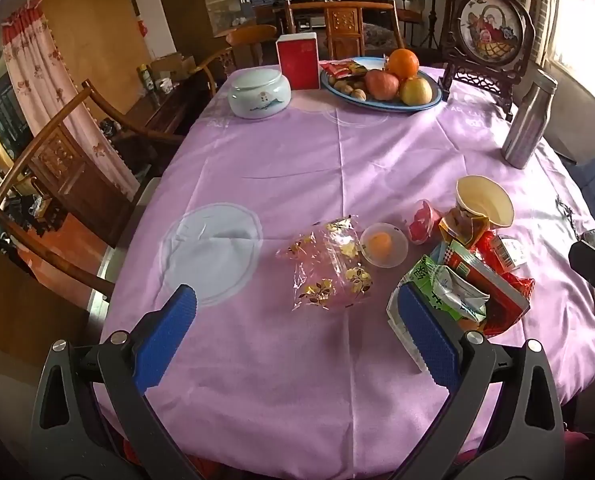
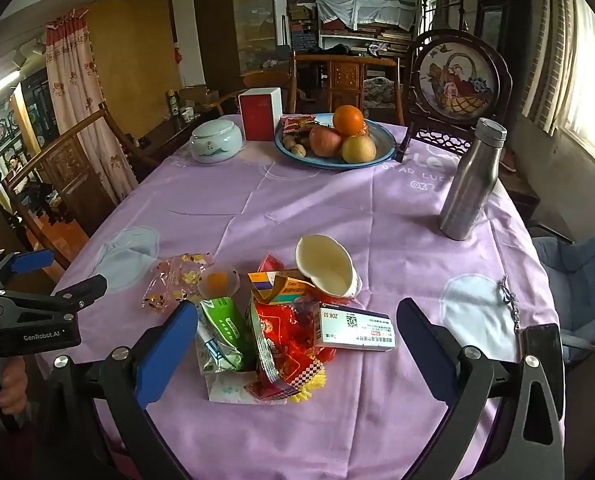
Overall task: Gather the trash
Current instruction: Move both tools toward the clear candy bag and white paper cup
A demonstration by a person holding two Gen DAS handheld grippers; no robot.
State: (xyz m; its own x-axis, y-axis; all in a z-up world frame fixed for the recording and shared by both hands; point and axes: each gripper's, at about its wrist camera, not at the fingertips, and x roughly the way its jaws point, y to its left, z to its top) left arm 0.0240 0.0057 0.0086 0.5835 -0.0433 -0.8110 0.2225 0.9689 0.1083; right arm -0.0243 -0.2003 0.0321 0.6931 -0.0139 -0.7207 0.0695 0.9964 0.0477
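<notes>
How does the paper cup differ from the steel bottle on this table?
The paper cup lies tipped on its side in the trash pile, mouth open and cream inside; the steel bottle stands upright, capped, apart from the pile. The cup is short and crumpled, the bottle tall and smooth. Both rest on the purple tablecloth.

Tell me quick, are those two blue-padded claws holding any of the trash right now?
Left gripper: jaws wide open, holding nothing, above the clear wrapper.
Right gripper: jaws wide open, holding nothing, hovering over the trash pile.

Lilac tablecloth (image 2: 337, 208), green carton (image 2: 221, 336), gold-flowered clear wrapper (image 1: 329, 268), blue fingers (image 2: 165, 356).
</notes>
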